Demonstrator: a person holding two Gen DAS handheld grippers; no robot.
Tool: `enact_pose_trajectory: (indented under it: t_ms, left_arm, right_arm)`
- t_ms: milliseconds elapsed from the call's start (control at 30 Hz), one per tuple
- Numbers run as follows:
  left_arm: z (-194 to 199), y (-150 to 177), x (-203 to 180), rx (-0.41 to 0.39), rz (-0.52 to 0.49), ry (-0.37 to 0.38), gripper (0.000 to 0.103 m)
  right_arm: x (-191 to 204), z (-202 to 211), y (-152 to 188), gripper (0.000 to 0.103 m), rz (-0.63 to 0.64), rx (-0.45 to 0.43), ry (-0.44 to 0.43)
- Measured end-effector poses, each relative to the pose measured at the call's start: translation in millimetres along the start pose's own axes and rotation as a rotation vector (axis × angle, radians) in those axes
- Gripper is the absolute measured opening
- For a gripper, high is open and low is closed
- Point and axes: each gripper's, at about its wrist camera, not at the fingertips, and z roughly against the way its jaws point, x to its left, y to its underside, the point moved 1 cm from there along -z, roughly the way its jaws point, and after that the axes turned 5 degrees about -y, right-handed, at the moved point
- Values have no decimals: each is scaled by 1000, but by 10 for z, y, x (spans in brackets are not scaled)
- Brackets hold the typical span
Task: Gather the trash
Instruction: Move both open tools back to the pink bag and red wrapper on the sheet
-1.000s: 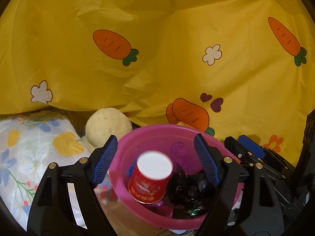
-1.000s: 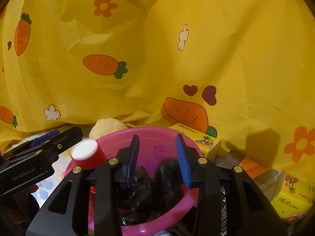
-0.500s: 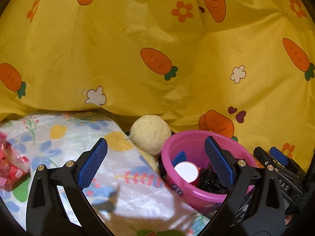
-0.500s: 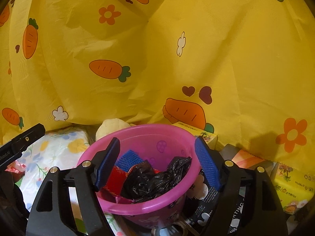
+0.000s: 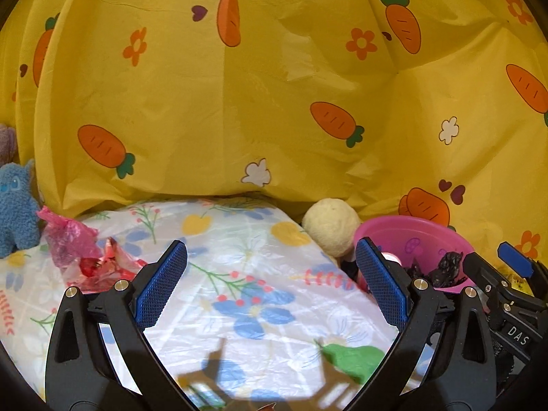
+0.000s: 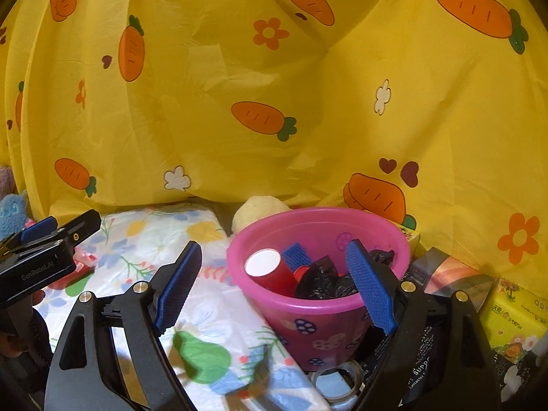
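Now the left tool (image 5: pixel 270 287) stands wide open over the floral counter (image 5: pixel 260 267), nothing between its pads. Right tool (image 6: pixel 274 291) — jaws opening, empty — faces the pink bucket (image 6: pixel 342 322), which holds a red cup (image 6: pixel 270 269) and black bag (image 6: pixel 322 282). Crumpled pink-and-red wrappers (image 5: pixel 82 257) lie far left — beside a blue plush toy (image 5: pixel 15 209).
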Motion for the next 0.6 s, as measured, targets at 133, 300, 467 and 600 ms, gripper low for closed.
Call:
enact_pose_trajectory:
  t_ms: [133,300,467,600]
  left_arm:
    - [128,0,208,-3,13,-44,97]
    - [255,18,520,-7,18,-125,97]
    - [344,38,958,1,46,-231,97]
    - [422,19,1390,-5,65,-338,97]
  right_arm:
    - [243,26,4,84,16,8,-51]
    - [514,60,7,85,46,14,-102]
    - [846,29,-17,85,78,34,-172]
    - [1168,-34,-32,85,107,55,-233]
